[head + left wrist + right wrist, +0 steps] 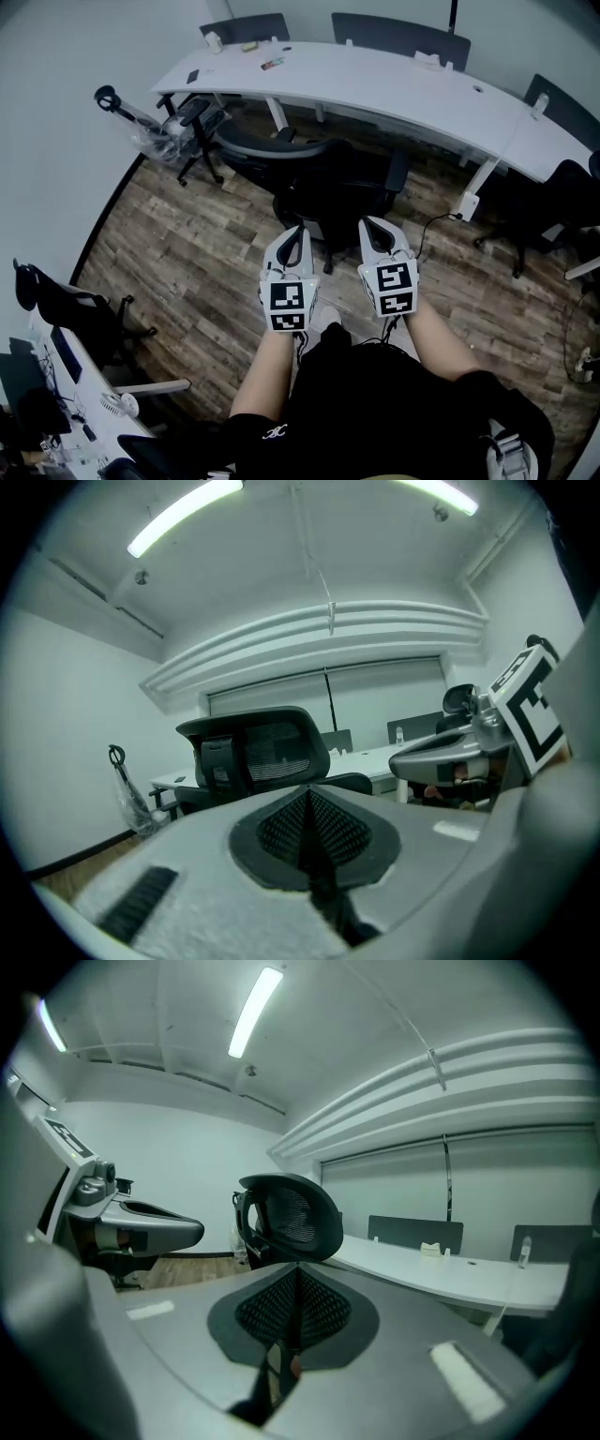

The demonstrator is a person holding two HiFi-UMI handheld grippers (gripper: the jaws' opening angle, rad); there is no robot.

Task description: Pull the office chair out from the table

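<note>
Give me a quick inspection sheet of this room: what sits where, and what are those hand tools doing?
Surface: curved white table; wood floor.
Job's things: black office chair stands in front of the table, untouched.
Clutter: small items at the table's left end.
Grippers: left gripper and right gripper both shut, empty, short of the chair.
Cables: one cable on the floor near a table leg.
Surroundings: other chairs; second desk at lower left.

The office chair (328, 192) stands in front; open floor (187, 244) flanks it
</note>
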